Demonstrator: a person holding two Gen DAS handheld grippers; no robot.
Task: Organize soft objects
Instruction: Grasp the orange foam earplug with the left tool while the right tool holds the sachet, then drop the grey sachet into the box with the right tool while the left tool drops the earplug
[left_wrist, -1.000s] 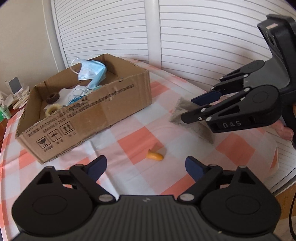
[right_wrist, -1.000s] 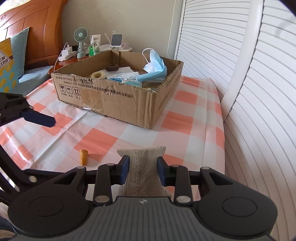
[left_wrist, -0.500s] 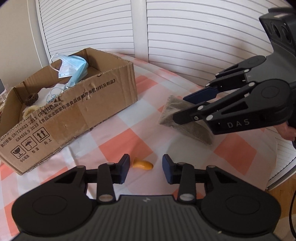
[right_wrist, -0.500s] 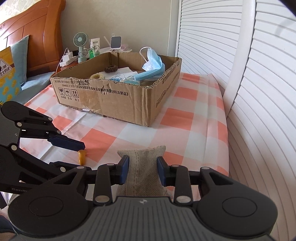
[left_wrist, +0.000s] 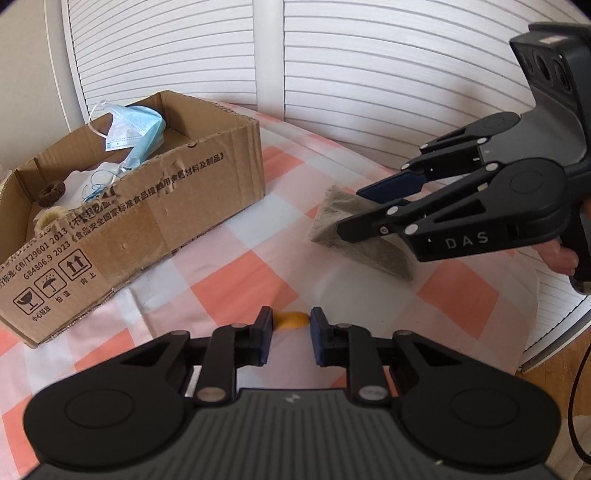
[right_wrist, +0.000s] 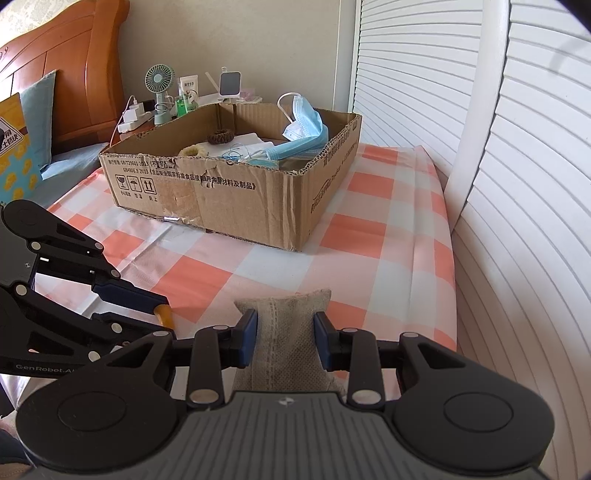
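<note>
A small orange soft piece (left_wrist: 293, 319) lies on the checked cloth. My left gripper (left_wrist: 291, 325) has it between its fingertips and its jaws are closing, the pads near both ends of the piece. From the right wrist view the left gripper (right_wrist: 167, 312) comes in low at the left around the orange piece (right_wrist: 165, 316). My right gripper (right_wrist: 284, 332) is shut on a beige burlap pouch (right_wrist: 284, 310), pinching its middle. In the left wrist view the right gripper (left_wrist: 351, 212) holds the pouch (left_wrist: 369, 251) against the cloth. The cardboard box (left_wrist: 147, 229) holds blue face masks (left_wrist: 136, 125).
The open box (right_wrist: 207, 199) also holds hair ties and white items. White slatted doors (right_wrist: 517, 184) run along the right. A bedside stand with a small fan (right_wrist: 159, 88) and a wooden headboard (right_wrist: 85, 74) lie beyond. A hand (left_wrist: 561, 254) grips the right tool.
My left gripper's jaws have narrowed from wide apart to close around the orange piece, and it has shifted toward that piece. The right gripper has kept its hold on the pouch, unmoved.
</note>
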